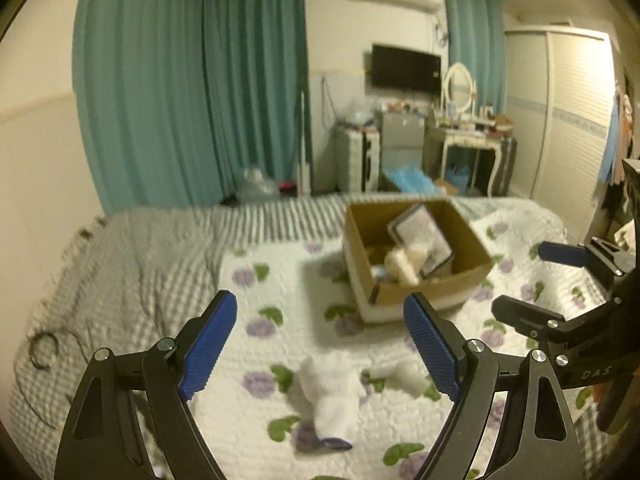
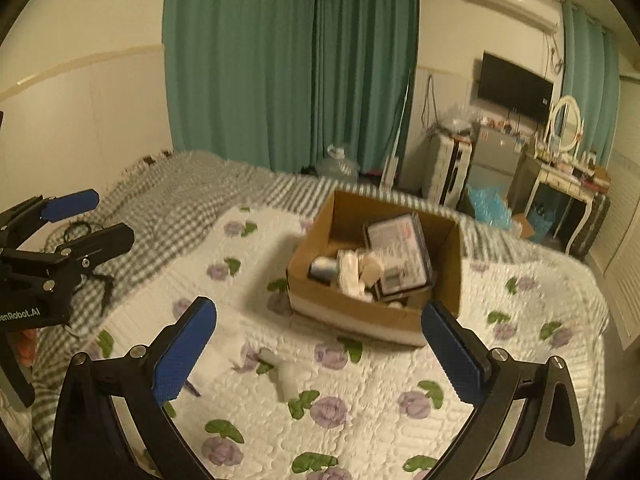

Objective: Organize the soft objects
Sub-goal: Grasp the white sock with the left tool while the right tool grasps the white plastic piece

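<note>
A white sock with a blue toe (image 1: 332,396) lies crumpled on the floral quilt, just below and between the blue pads of my open left gripper (image 1: 320,344). A smaller white sock (image 1: 404,374) lies to its right, beside the right pad. In the right wrist view that smaller sock (image 2: 282,376) lies between the fingers of my open right gripper (image 2: 320,344). Behind both stands an open cardboard box (image 2: 348,308) holding white soft items and a dark-framed flat pack. Each gripper shows in the other's view: right gripper (image 1: 528,280), left gripper (image 2: 96,220). Neither holds anything.
The floral quilt (image 2: 400,392) covers the bed, with a grey checked blanket (image 1: 132,264) on its left side and a dark loop (image 1: 44,352) lying on that. Teal curtains, a cluttered dressing table (image 1: 472,136) and a wardrobe stand beyond the bed.
</note>
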